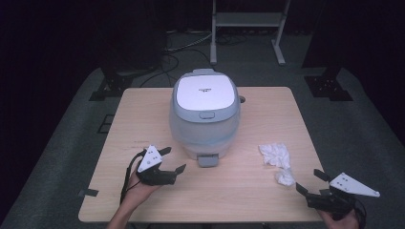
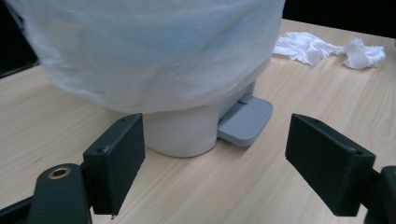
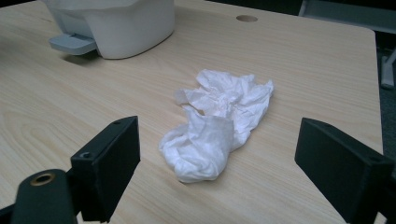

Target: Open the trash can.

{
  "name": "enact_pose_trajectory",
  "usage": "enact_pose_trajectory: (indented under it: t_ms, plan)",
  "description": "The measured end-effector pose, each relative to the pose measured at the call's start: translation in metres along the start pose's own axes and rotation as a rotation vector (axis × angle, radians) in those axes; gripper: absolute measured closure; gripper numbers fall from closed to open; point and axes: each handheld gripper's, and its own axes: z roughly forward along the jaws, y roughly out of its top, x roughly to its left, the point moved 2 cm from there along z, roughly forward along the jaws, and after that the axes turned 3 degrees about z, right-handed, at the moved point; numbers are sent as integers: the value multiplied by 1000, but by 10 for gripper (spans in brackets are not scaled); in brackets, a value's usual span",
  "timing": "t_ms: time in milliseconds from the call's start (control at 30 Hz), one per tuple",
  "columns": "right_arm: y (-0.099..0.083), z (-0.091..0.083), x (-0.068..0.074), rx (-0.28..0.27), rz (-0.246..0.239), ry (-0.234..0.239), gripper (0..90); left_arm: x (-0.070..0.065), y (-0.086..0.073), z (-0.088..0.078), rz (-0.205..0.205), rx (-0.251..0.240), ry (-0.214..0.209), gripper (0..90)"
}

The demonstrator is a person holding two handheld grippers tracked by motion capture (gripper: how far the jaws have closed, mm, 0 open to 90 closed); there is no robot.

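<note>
A small white pedal bin (image 1: 205, 114) with a grey-rimmed lid and a clear liner stands shut at the table's middle, its grey pedal (image 1: 208, 161) facing me. In the left gripper view the bin (image 2: 149, 51) and pedal (image 2: 245, 120) loom close ahead. My left gripper (image 1: 175, 159) hovers open just left of the pedal, and between its jaws there is just bare table (image 2: 215, 163). Crumpled white tissues (image 1: 278, 160) lie right of the bin. My right gripper (image 1: 308, 180) stands open at the front right, its jaws (image 3: 217, 172) framing the tissues (image 3: 215, 121) without touching them.
The wooden table (image 1: 143, 109) has a cable hole (image 1: 242, 99) behind the bin. A metal stand (image 1: 248, 19) and cables sit on the dark floor beyond the far edge. Black tape marks the front left edge (image 1: 88, 192).
</note>
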Motion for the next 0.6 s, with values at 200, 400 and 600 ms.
enact_pose_trajectory:
  t_ms: [200,400,600]
  plan:
    - [1,0,0,-5,-1,0,130,-8,3,12,10,11,-43,341]
    - [1,0,1,-4,-4,-1,130,-15,5,26,17,30,-69,445]
    - [0,-1,1,-3,-1,-2,130,-21,4,40,24,59,-90,557]
